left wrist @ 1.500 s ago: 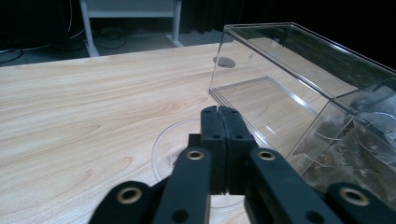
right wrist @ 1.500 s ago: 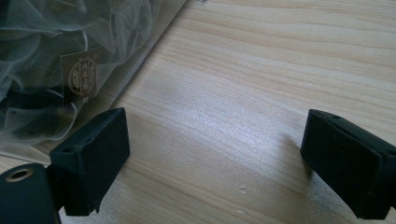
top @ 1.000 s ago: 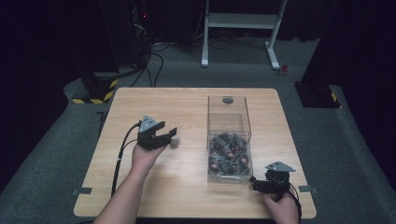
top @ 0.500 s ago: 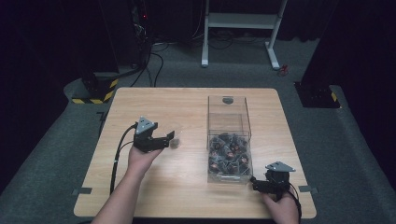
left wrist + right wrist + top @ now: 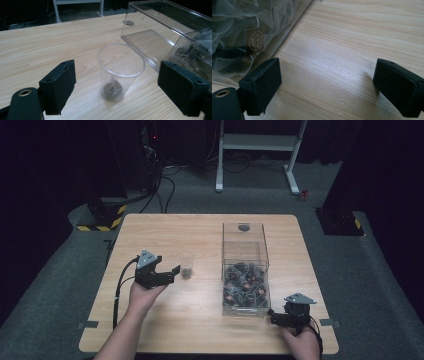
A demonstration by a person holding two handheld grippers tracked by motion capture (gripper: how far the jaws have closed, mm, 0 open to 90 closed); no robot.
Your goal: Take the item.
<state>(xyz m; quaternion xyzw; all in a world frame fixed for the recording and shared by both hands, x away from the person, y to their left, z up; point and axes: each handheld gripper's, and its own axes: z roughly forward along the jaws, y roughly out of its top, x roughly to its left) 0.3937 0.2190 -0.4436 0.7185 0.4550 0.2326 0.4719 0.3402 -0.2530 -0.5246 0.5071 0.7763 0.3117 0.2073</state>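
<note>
Both claws spread wide: left claw (image 5: 116, 92) just opened, plastic cup (image 5: 120, 72) between pads untouched; right claw (image 5: 327, 87) empty.

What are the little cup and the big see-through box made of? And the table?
The cup looks like thin clear plastic: you see the table through it. The box seems stiffer clear plastic, with sharp glossy edges. The table shows pale wood grain, perhaps a printed laminate.

1. A pale wooden worktop (image 5: 165, 232) stands on grey carpet floor (image 5: 380, 285).
2. Beyond the worktop, a white frame stand (image 5: 257, 142) and black cables (image 5: 162, 185).
3. Left of the worktop, a yellow-black striped base (image 5: 100, 217); surroundings are dark.
</note>
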